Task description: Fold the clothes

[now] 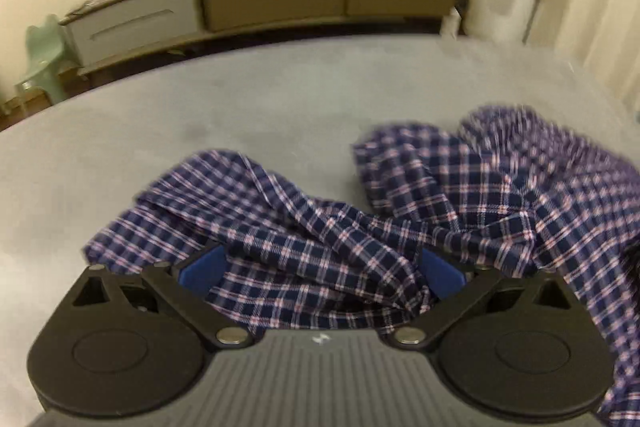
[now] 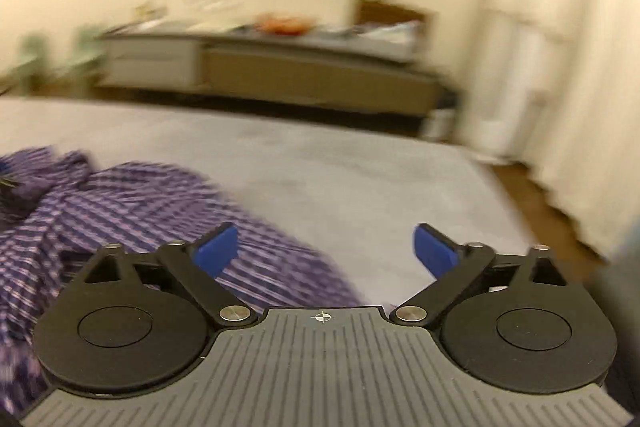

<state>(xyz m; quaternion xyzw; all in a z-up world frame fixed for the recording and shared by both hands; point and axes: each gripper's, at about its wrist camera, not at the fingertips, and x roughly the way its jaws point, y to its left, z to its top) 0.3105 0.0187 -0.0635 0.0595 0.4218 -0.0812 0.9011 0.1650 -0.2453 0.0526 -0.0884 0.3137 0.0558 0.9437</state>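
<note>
The crumpled navy-and-pink plaid cotton shirt (image 1: 360,227) lies unfolded on the grey bed (image 1: 200,115). Left tool (image 1: 320,267) and right tool (image 2: 325,251) both gape wide, empty; judging by this, spreading comes next, needing grips on shirt edges.

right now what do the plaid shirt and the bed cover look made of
Plaid shirt: thin woven cloth, probably cotton, matte; it lies in soft creases and folds. Bed cover: grey matte fabric, smooth and flat; the weave is too blurred to tell.
</note>
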